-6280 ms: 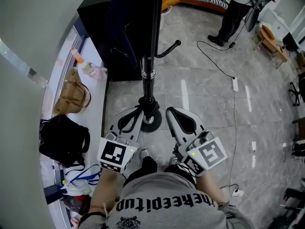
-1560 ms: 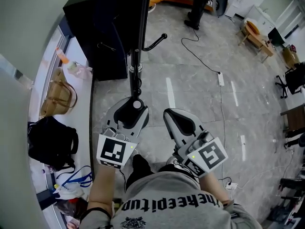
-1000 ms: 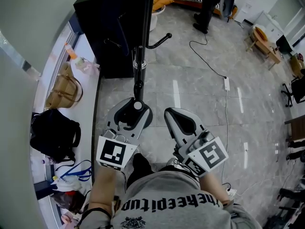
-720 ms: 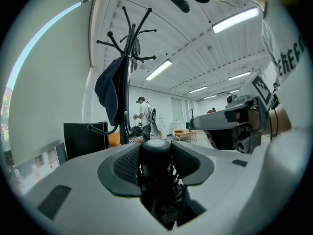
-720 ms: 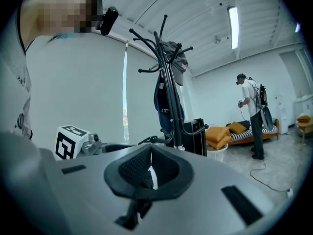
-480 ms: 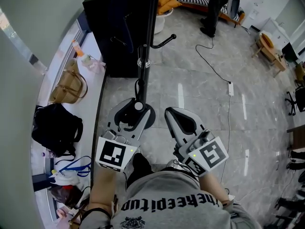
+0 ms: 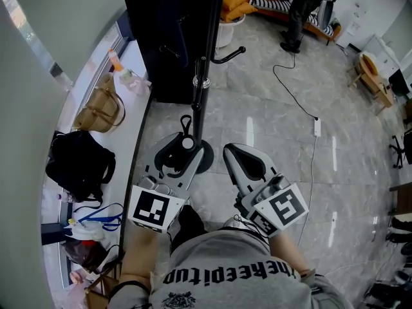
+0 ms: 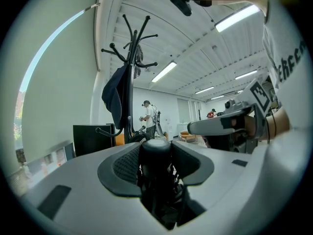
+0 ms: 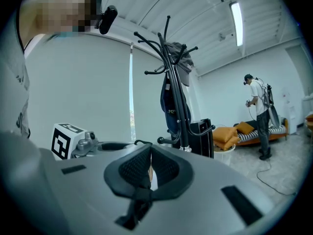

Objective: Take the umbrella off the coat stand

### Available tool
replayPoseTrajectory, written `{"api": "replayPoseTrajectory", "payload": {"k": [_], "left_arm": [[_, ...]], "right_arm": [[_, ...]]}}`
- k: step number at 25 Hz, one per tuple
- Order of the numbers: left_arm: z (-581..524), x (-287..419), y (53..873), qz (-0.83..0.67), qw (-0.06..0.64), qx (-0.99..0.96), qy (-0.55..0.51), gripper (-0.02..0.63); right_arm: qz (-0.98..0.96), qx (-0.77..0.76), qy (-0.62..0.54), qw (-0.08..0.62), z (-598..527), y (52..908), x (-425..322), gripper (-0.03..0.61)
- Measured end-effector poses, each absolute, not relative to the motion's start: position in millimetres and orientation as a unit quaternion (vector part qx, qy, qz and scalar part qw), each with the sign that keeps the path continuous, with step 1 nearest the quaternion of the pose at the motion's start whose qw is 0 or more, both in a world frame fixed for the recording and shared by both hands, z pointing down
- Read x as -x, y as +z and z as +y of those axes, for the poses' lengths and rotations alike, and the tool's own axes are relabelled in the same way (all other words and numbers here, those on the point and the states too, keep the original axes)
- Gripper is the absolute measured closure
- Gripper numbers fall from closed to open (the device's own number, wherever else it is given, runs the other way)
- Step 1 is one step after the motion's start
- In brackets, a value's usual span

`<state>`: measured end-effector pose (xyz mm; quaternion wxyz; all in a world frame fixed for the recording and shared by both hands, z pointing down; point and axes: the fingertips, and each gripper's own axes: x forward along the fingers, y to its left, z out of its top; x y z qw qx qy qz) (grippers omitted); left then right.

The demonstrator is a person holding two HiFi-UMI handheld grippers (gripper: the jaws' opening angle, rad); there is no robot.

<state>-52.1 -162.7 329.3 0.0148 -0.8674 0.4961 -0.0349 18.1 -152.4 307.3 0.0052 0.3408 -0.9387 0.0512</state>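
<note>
Left gripper (image 7: 183, 144) level, jaws wide yet pinching the umbrella (image 8: 155, 153) by its handle, long axis upright, strap (image 7: 186, 122) looping out at 12 o'clock. Right gripper (image 7: 235, 153) at 3 o'clock, also level, pressed together and empty. Stand (image 7: 200, 85) pole just beyond the umbrella at 12 o'clock, so likely a pull toward 6 o'clock to clear it.

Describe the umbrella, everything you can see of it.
The umbrella is a black, folded compact one, standing upright with its rounded, glossy cap uppermost. Below the cap its dark fabric bunches in creases. The left gripper is closed on it, ribbed pads pressing either side under the cap. In the head view a thin black loop sticks out beside the cap. It is clear of the coat stand, which stands further off.
</note>
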Motion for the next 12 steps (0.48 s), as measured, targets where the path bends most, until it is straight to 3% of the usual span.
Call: {"api": "replayPoseTrajectory", "payload": {"k": [12], "left_arm": [[-125,58,311,0.539,0.02,0.842,-0.018,0.41]], "right_arm": [[-0.954,-0.296,0.043,-0.001,-133,305,-13,0.566]]}}
